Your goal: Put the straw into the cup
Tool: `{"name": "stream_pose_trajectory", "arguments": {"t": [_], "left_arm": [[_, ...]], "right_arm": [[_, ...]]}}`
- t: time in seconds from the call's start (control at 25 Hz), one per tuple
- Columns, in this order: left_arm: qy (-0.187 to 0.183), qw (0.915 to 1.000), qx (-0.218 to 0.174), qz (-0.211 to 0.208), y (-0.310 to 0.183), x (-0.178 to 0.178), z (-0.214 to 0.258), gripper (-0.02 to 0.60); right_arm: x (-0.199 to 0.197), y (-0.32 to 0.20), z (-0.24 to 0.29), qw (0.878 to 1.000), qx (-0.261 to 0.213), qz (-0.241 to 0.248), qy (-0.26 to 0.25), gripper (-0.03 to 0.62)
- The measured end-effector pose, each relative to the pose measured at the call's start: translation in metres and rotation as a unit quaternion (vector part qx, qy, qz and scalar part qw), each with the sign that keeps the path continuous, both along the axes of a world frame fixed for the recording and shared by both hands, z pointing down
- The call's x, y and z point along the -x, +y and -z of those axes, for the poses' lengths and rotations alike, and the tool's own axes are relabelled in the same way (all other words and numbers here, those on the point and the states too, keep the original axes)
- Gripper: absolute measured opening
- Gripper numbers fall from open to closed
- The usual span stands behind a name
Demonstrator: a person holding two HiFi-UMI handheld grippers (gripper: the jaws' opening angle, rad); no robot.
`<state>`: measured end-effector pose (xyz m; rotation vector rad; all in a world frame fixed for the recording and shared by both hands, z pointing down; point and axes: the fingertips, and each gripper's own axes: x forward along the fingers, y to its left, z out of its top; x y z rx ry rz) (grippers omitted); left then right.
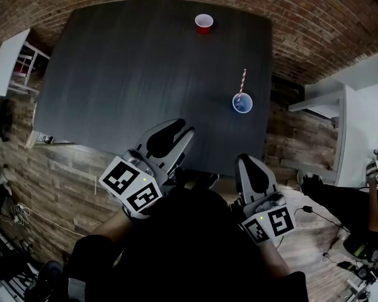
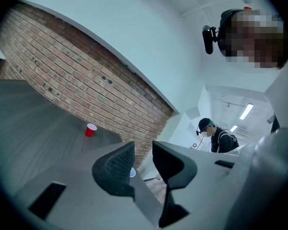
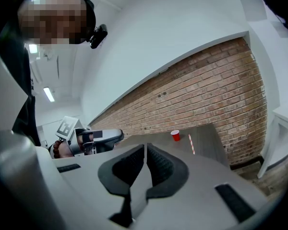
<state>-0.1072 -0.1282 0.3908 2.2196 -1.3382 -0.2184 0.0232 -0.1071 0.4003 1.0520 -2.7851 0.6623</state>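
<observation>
A red-and-white striped straw [image 1: 242, 82] stands in a blue cup [image 1: 242, 104] near the right edge of the dark table [image 1: 132, 74]. A red cup [image 1: 203, 22] stands at the far side. My left gripper [image 1: 184, 128] hovers over the table's near edge, open by a narrow gap with nothing in it. In the left gripper view [image 2: 143, 152] a bit of the blue cup's rim [image 2: 132, 173] shows between the jaws, and the red cup [image 2: 90, 130] sits beyond. My right gripper [image 1: 247, 160] is off the near edge, shut and empty [image 3: 146, 150]; the red cup [image 3: 175, 135] and straw [image 3: 191, 144] lie far ahead.
White furniture stands at the right [image 1: 343, 115] and a white shelf at the left [image 1: 9, 58]. A brick wall [image 1: 315, 17] runs behind the table. Another person [image 2: 215, 135] stands off to the side. Cables lie on the floor [image 1: 318, 222].
</observation>
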Motion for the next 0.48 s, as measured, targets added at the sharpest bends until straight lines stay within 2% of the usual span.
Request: {"name": "stream_pose_trajectory", "arguments": {"t": [0.48], "left_arm": [[0.0, 1.0, 0.003, -0.006, 0.0028, -0.0038, -0.0013, 0.124]], "right_arm": [[-0.0016, 0.0039, 0.0005, 1.0, 0.003, -0.002, 0.0, 0.044]]}}
